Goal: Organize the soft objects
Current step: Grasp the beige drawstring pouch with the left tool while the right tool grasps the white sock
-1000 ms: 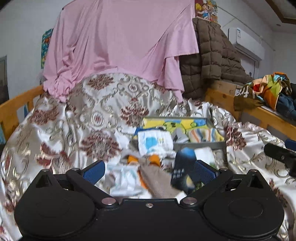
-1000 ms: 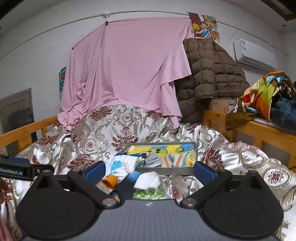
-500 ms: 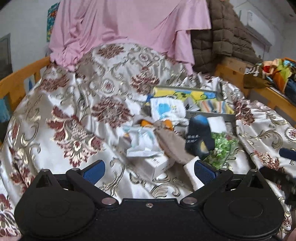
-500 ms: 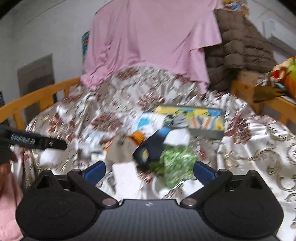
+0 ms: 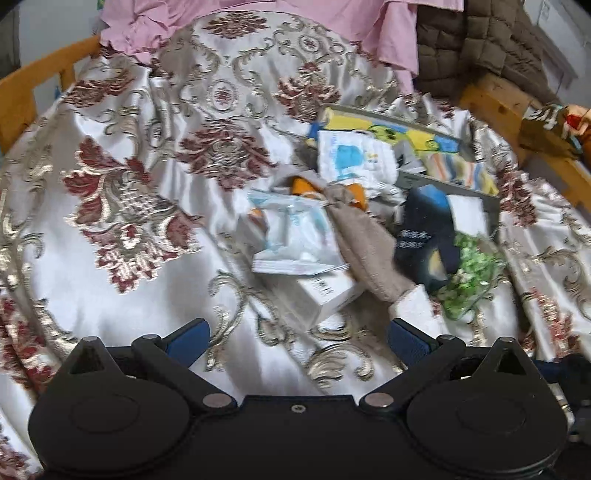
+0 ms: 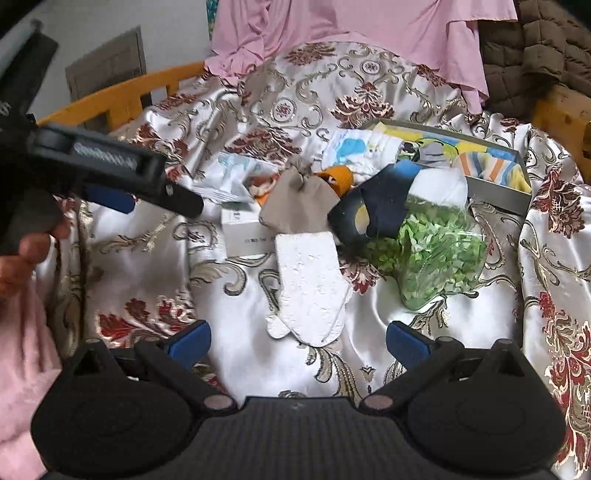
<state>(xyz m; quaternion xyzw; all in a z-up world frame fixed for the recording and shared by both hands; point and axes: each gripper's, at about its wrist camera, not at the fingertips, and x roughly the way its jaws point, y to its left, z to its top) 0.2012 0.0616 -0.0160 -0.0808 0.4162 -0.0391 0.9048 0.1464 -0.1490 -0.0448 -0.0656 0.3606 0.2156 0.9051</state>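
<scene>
A pile of soft things lies on a patterned satin bedspread [image 6: 314, 81]. A grey-and-white sock [image 6: 308, 280] lies nearest, just beyond my right gripper [image 6: 298, 341], which is open and empty. A navy sock [image 6: 376, 206], an orange sock [image 6: 341, 177], a white printed cloth [image 6: 364, 151] and a bag of green pieces [image 6: 436, 254] lie behind. My left gripper [image 5: 297, 338] is open and empty, short of the white box [image 5: 325, 295] and a plastic packet [image 5: 295, 240]. The grey sock [image 5: 365, 251] and navy sock [image 5: 428, 236] show in its view too.
A shallow grey box [image 6: 491, 188] with colourful cloths stands at the back right. Orange wooden bed rails [image 6: 122, 92] run along the left and right. A pink sheet [image 6: 351, 29] and brown quilted coat [image 6: 535, 40] hang behind. The left gripper's body [image 6: 107, 162] crosses the right view.
Both grippers have tilted downward and moved closer over the bed, so the pile now fills the views. Nothing has been taken hold of.
</scene>
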